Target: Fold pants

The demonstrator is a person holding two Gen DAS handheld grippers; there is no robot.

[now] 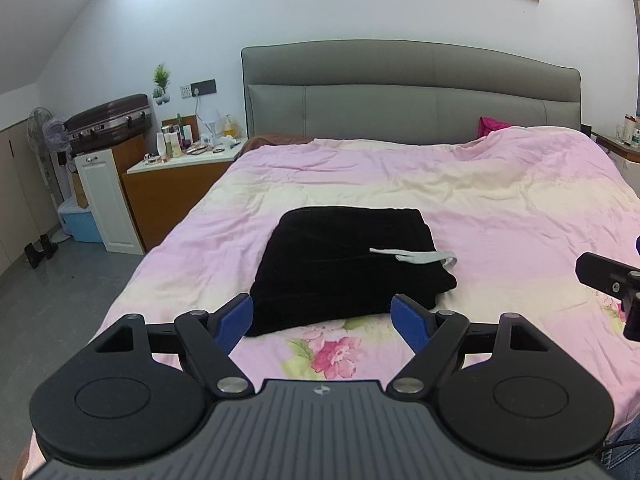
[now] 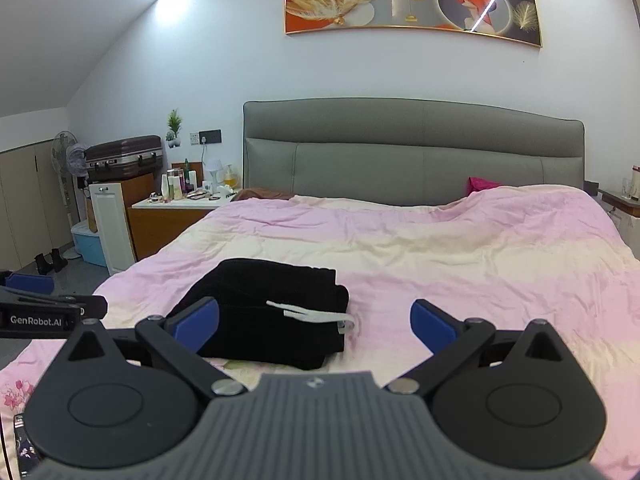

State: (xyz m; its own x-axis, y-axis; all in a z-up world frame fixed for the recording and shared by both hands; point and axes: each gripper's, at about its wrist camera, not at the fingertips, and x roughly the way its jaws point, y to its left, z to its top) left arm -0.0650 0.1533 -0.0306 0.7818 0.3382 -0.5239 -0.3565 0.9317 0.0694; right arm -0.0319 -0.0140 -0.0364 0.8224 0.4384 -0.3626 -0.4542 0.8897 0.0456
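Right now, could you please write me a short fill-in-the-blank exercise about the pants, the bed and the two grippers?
1. The black pants lie ____ into a compact bundle on the pink bedspread.
2. Both the left gripper and the right gripper have their jaws ____, holding nothing.
3. A pale ____ sticks out across the top of the pants.
4. Behind the bed stands a grey ____.

Missing words: folded; open; drawstring; headboard

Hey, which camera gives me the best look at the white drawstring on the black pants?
The left wrist view: the drawstring lies unobstructed across the folded black pants, trailing off their right edge. The right wrist view also shows it, more foreshortened, with a gripper finger covering the pants' left corner.
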